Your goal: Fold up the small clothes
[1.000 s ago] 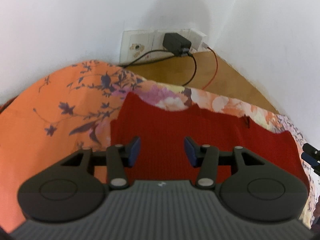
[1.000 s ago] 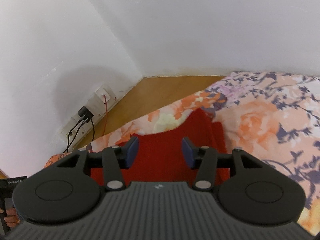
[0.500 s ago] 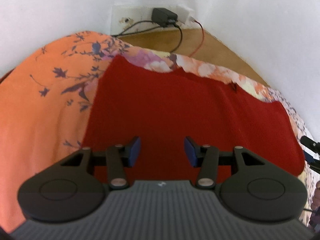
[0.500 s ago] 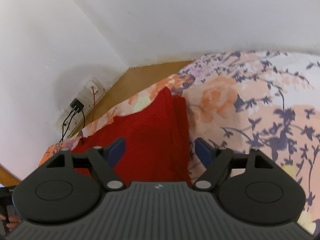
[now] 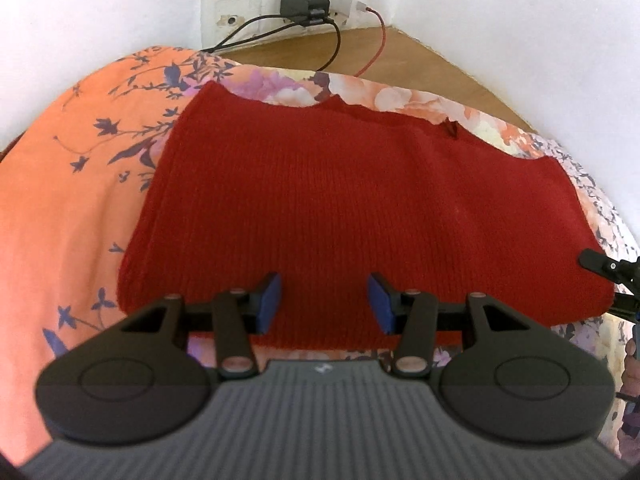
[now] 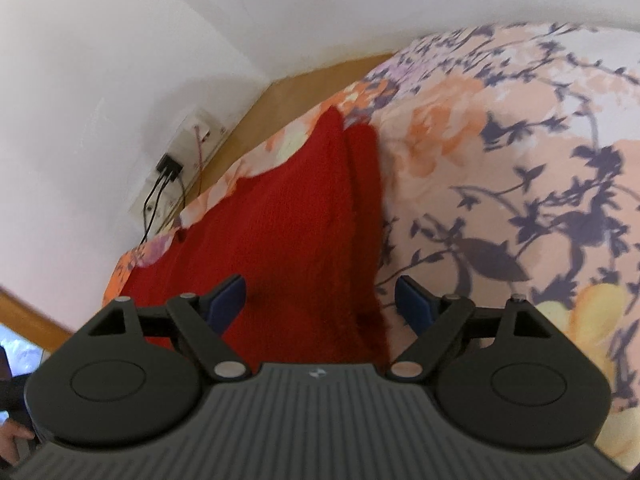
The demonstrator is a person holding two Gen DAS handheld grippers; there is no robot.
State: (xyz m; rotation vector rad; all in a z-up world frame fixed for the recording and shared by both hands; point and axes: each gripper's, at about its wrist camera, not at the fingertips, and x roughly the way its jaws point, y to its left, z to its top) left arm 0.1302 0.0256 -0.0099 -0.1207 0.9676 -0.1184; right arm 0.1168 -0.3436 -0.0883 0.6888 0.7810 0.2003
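A red knitted garment [image 5: 360, 200] lies flat, folded into a rough rectangle, on a floral orange bedsheet [image 5: 68, 208]. My left gripper [image 5: 323, 303] is open and empty, hovering over the garment's near edge. In the right wrist view the same garment [image 6: 288, 232] runs away from me with its folded right edge showing two layers. My right gripper [image 6: 320, 300] is open wide and empty, straddling that right edge near the garment's near corner. The tip of the right gripper shows at the left wrist view's right border [image 5: 608, 268].
A wall socket panel with a black charger [image 5: 304, 4] and black and red cables sits at the back, above a wooden ledge [image 5: 400, 48]. White walls meet in a corner behind. The floral sheet [image 6: 520, 160] spreads to the right of the garment.
Both grippers have pulled back and risen, so more of the garment shows. The right gripper has opened wider and shifted toward the garment's right edge. The left gripper stays open.
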